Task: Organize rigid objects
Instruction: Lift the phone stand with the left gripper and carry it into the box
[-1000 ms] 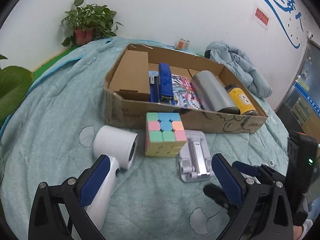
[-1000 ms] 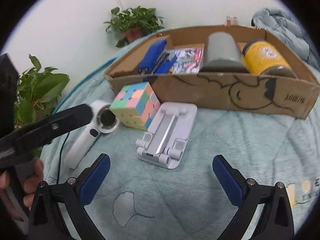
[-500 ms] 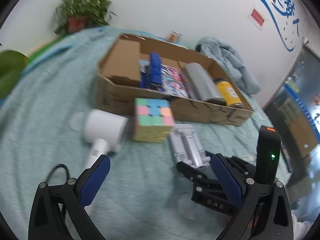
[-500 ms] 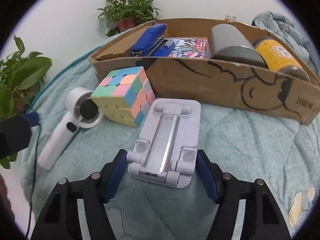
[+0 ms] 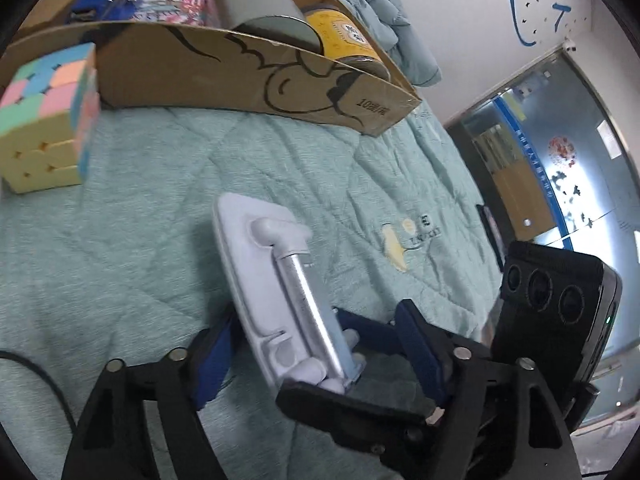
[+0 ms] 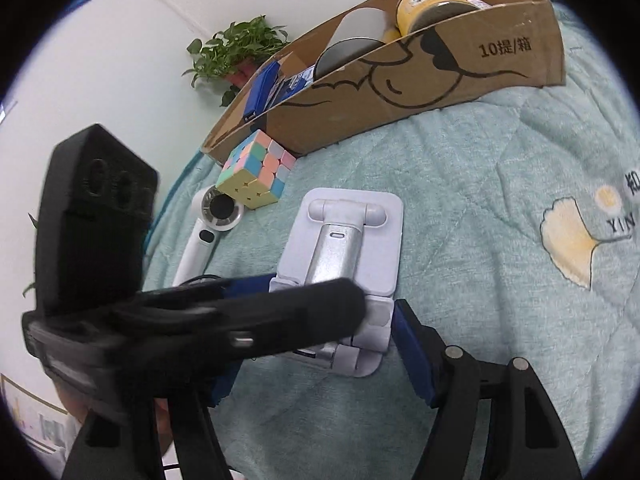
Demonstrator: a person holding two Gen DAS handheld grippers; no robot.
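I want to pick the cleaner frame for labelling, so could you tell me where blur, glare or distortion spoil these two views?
Left wrist view: motion blur smears the cube and the box edge; the glass door at right glares white; the phone stand is fairly crisp. Right wrist view: sharper overall, but the left gripper crosses close to the lens, soft and dark, hiding the stand's near end; fisheye bends the box in both.

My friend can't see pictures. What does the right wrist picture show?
Two black tongs with blue pads meet at the near end of a white phone stand lying on a green quilt. Behind it sit a pastel puzzle cube, a white hair dryer and a cardboard box.
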